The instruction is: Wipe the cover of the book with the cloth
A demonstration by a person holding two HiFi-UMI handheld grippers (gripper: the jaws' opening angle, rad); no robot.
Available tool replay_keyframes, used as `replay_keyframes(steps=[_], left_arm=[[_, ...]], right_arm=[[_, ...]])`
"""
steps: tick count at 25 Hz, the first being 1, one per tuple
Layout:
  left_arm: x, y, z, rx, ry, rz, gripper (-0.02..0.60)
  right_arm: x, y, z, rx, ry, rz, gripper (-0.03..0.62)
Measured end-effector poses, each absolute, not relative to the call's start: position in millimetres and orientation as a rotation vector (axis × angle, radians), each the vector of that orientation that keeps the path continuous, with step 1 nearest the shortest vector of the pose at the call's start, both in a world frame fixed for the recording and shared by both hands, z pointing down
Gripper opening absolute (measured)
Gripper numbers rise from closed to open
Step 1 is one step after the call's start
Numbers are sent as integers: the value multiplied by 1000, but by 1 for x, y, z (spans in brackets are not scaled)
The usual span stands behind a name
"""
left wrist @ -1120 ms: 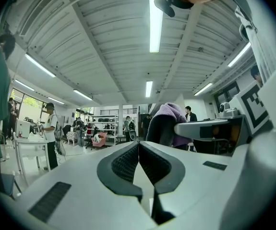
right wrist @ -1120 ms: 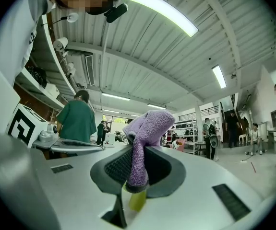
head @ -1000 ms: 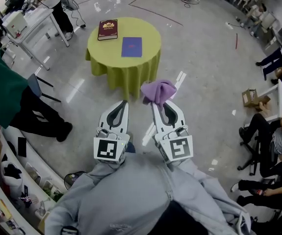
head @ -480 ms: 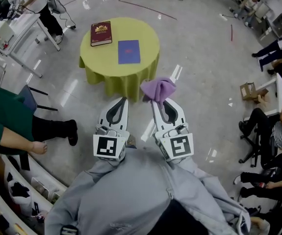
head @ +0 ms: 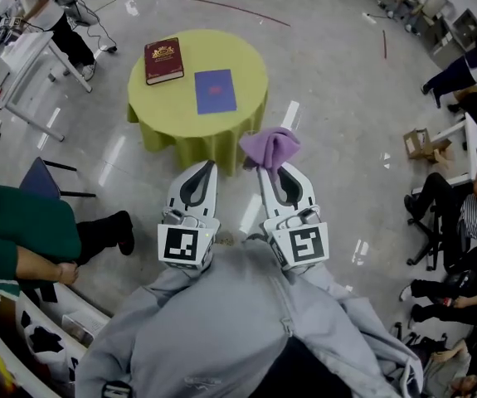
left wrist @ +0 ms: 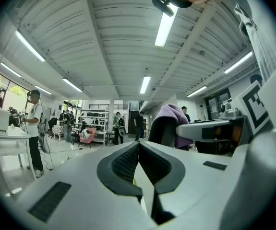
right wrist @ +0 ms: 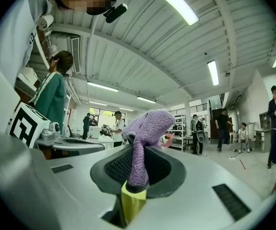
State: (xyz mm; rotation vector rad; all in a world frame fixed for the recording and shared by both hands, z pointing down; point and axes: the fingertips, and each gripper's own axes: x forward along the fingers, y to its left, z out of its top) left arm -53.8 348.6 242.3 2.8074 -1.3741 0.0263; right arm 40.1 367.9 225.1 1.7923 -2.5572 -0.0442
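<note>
Round yellow-green table with maroon book beside blue booklet

Head view: steeply down over left gripper, right gripper. Gripper views: forward, upward; all share cloth.

I'd call this a lab or workshop hall. Glossy grey concrete floor surrounds the round table draped in yellow-green cloth. Left of it stands a white metal workbench with what may be equipment, and right of it are seated people. Long fluorescent ceiling tubes hang overhead.

Purple cloth; maroon book — gold emblem on its cover; plain blue book; yellow-green tablecloth — unpatterned.
</note>
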Motion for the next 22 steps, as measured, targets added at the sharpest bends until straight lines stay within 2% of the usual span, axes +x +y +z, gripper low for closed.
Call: replay_keyframes(steps=[13, 22], left_arm=[[-56, 319, 247, 2793, -1368, 25, 18], [-43, 246, 261, 2759, -1422, 28, 18]], right_arm=[[44, 336, 223, 1822, -2555, -57, 72], [54, 260, 241, 1731, -2603, -48, 72]])
